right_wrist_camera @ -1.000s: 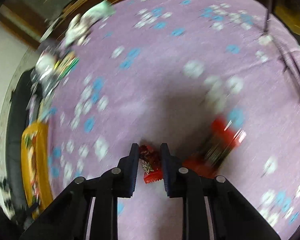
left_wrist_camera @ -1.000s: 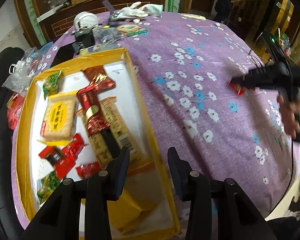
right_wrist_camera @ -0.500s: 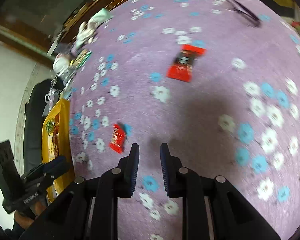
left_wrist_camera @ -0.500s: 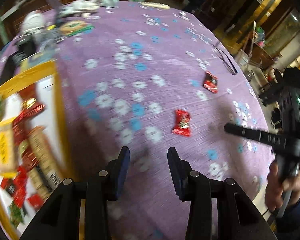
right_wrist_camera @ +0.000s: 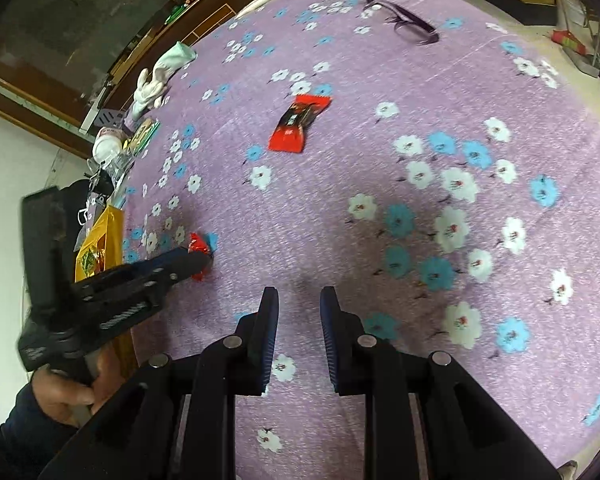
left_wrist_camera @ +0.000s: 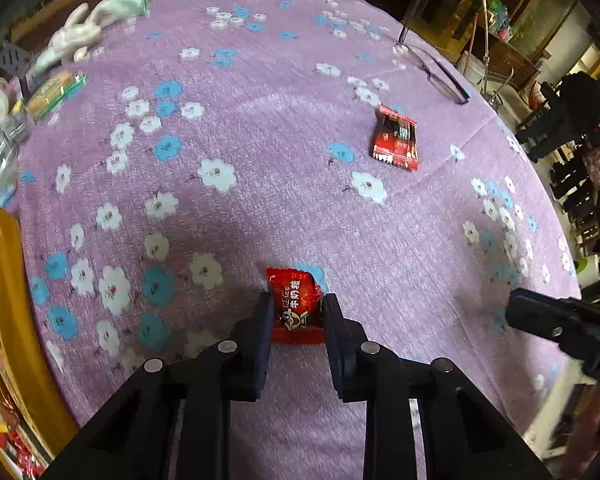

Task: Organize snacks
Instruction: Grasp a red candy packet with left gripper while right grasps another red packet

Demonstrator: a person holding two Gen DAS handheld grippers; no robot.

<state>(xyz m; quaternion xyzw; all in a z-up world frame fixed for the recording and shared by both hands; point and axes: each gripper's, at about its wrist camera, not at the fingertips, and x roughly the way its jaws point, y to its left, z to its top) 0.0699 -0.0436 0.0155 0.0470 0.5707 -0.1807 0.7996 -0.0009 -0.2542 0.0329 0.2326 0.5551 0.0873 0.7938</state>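
A small red candy packet lies on the purple flowered tablecloth between the fingers of my left gripper; the jaws stand around it and seem to touch its sides. It also shows in the right wrist view at the left gripper's tips. A second red snack packet lies farther off, also in the right wrist view. My right gripper is slightly open and empty above the cloth. The yellow snack box is at the left.
Glasses lie at the far right edge of the table. White gloves, a biscuit pack and clutter sit at the far left. The table edge drops off at the right, near the right gripper's body.
My left gripper swung from over the yellow box to the right and came down around the small red candy. My right gripper let that candy go and drew back.
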